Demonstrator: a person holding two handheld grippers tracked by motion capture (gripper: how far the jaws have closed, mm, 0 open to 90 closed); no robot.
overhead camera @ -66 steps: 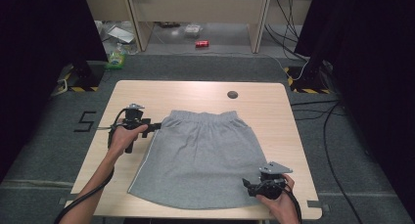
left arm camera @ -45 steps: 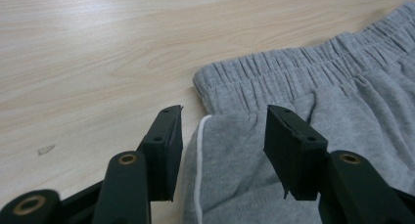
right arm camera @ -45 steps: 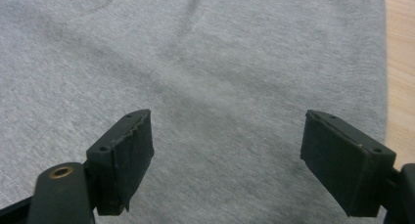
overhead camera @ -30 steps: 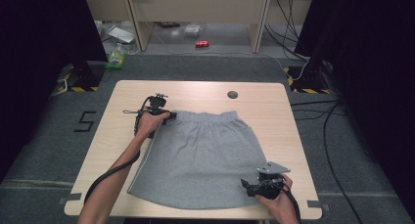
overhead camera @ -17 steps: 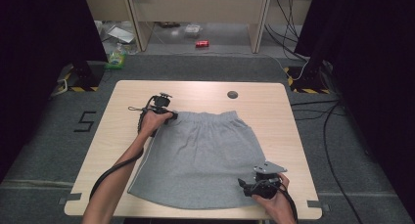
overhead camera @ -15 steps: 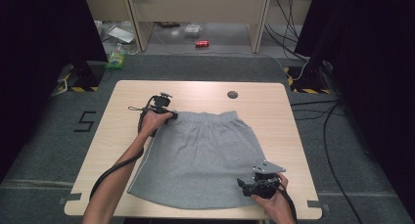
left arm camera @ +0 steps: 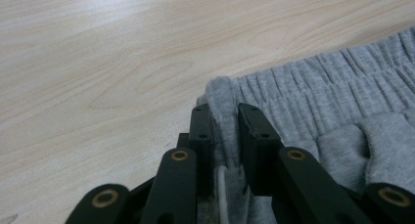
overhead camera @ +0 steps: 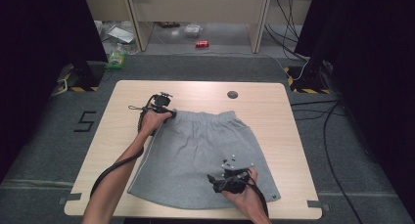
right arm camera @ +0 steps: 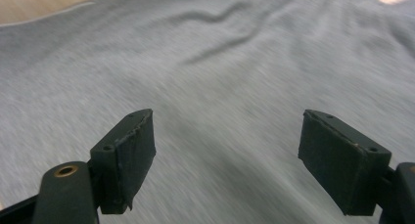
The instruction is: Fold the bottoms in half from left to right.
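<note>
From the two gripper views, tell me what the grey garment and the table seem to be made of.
Grey garment: seemingly a soft jersey or fleece knit, matte; a fine heathered weave shows, with a ribbed, gathered elastic waistband pinched in the left gripper. Table: pale wood or wood-look laminate, smooth with a slight sheen; grain lines show, but which of the two is unclear.

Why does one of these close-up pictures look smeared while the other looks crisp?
In the right gripper view the grey shorts are streaked with motion blur behind the wide-open right gripper. In the left gripper view the left gripper, pinching the waistband, and the wood grain of the table are sharp. The high view is evenly lit, with dark surroundings.
</note>
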